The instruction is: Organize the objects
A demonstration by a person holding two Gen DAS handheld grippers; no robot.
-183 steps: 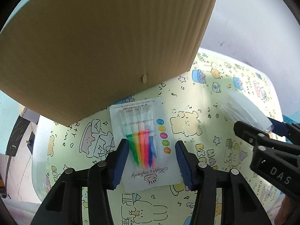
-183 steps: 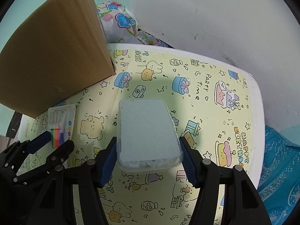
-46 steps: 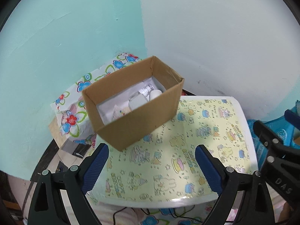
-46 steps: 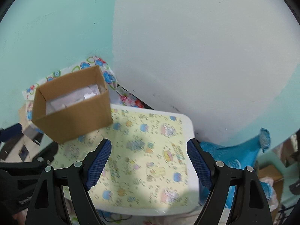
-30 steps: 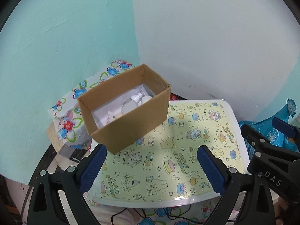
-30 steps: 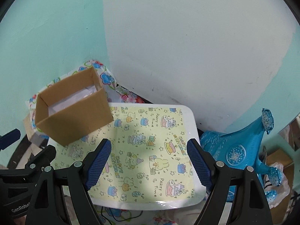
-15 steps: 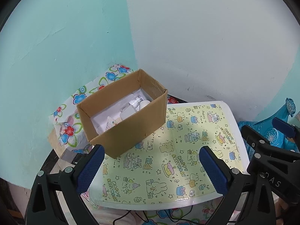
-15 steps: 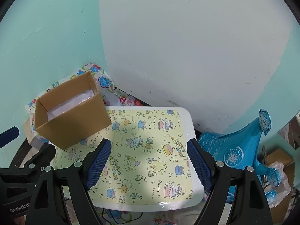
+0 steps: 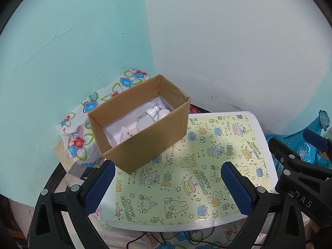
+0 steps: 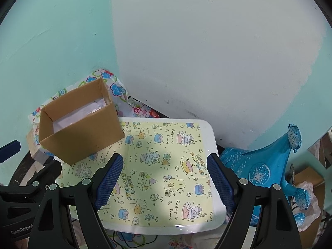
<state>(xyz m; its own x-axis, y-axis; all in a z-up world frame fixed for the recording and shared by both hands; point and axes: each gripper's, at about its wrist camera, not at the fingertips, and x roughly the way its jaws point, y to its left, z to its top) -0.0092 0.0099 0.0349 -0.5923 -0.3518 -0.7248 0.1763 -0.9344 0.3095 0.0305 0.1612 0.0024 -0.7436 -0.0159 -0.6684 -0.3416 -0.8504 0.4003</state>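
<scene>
The box (image 9: 143, 132) is plain brown corrugated card, rectangular, open-topped with no flaps raised, and is set askew at the far left corner of the worktop (image 9: 259, 128), one corner overhanging the left edge. Inside it, on a white lining, a clear pump bottle (image 9: 149, 114), a rounded white item and a small printed packet are seen from the left wrist; from the right wrist only the pale lining shows in the box (image 10: 83, 132). The worktop (image 10: 211, 137) is a white, round-cornered slab covered by a glossy yellow sheet (image 9: 197, 166) printed with cartoon cakes, rabbits and birthday lettering. Behind the box a flower-patterned plastic cloth (image 9: 83, 124) is bunched against a turquoise and white wall. Beyond the right edge a shiny blue foil balloon (image 10: 261, 168) is seen.

The left tongs (image 9: 166, 186) are spread wide, nothing between the blue ribbed pads (image 9: 99, 186); the jaws have just been opening further. The right tongs (image 10: 164, 182) are likewise parted and empty, above the near half of the sheet. Compared with six seconds earlier, the marker pack and the frosted plastic case are no longer on the sheet, and both tongs are drawn well back from the box.
</scene>
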